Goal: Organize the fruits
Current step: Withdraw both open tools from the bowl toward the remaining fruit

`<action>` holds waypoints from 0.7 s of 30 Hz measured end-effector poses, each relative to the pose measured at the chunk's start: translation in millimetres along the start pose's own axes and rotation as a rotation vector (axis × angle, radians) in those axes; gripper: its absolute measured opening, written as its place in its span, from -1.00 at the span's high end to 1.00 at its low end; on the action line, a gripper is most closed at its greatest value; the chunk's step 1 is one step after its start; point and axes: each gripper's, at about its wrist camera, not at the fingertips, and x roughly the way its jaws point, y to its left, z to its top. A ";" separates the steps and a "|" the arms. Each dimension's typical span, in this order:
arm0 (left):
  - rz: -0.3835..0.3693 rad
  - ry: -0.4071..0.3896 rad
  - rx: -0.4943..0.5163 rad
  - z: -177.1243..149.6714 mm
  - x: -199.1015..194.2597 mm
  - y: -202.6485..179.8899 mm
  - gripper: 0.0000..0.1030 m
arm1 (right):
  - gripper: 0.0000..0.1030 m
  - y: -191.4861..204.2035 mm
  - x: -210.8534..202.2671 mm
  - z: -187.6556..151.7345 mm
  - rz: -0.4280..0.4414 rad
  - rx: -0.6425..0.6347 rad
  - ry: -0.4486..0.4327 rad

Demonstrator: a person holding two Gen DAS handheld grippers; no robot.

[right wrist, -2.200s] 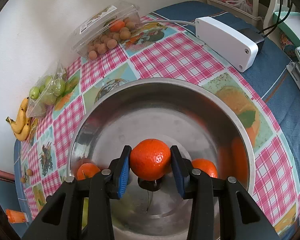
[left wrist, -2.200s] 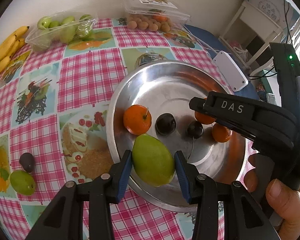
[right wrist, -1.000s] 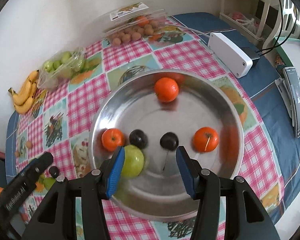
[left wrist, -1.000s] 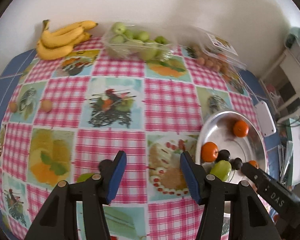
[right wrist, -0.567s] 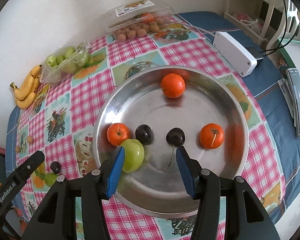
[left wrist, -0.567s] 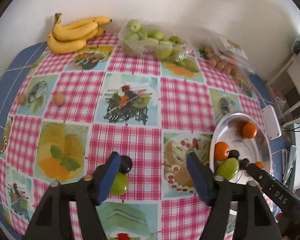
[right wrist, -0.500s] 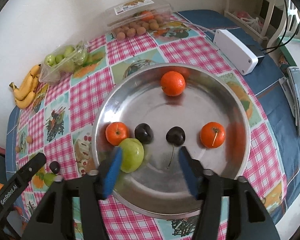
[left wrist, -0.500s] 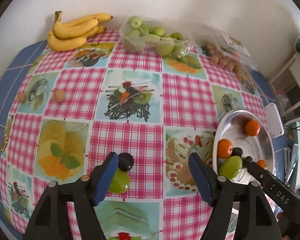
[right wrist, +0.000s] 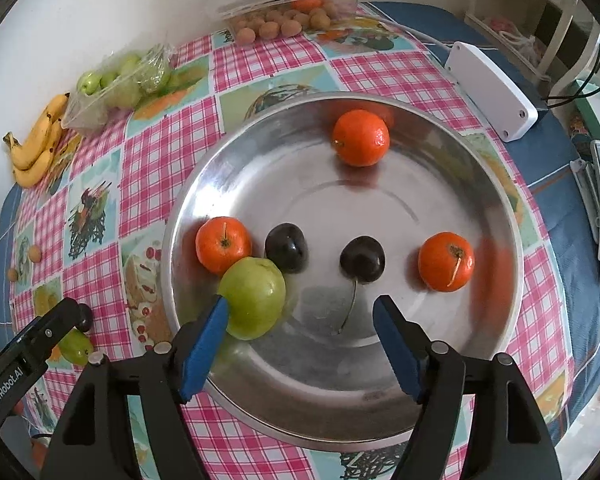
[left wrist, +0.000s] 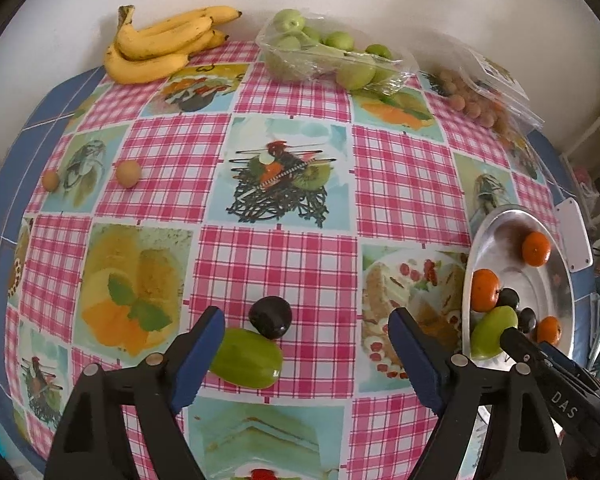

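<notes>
A steel bowl (right wrist: 488,184) holds three oranges (right wrist: 361,137), a green fruit (right wrist: 254,297), a dark plum (right wrist: 286,247) and a cherry (right wrist: 362,259). My right gripper (right wrist: 300,316) is open and empty above the bowl's near side. My left gripper (left wrist: 306,334) is open and empty above the tablecloth, over a loose green fruit (left wrist: 247,358) and a dark plum (left wrist: 270,317). The bowl shows at the right edge of the left wrist view (left wrist: 560,280).
Bananas (left wrist: 160,50), a bag of green fruit (left wrist: 332,60) and a clear box of small brown fruit (right wrist: 284,12) line the wall. Two small brown fruits (left wrist: 128,174) lie at the left. A white adapter (right wrist: 490,90) lies beyond the bowl.
Both grippers released their fruit into the bowl and opened. My left gripper swung left to the loose green fruit and plum. My right gripper pulled back and up.
</notes>
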 end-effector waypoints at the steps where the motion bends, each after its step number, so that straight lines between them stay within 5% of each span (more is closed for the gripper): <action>1: 0.001 -0.002 -0.002 0.5 -0.2 0.6 -0.90 | -0.47 0.0 -0.4 -0.1 -0.002 -0.002 -0.002; 13: 0.027 -0.041 -0.010 2.0 -4.1 4.3 -1.00 | -0.64 2.6 -6.4 3.2 0.005 -0.020 -0.032; 17: 0.035 -0.058 -0.016 2.4 -6.6 7.3 -1.00 | -0.96 3.1 -9.9 2.7 0.012 -0.020 -0.049; 21: 0.031 -0.084 -0.005 2.9 -11.9 6.0 -1.00 | -0.99 4.8 -15.2 3.6 0.020 -0.025 -0.068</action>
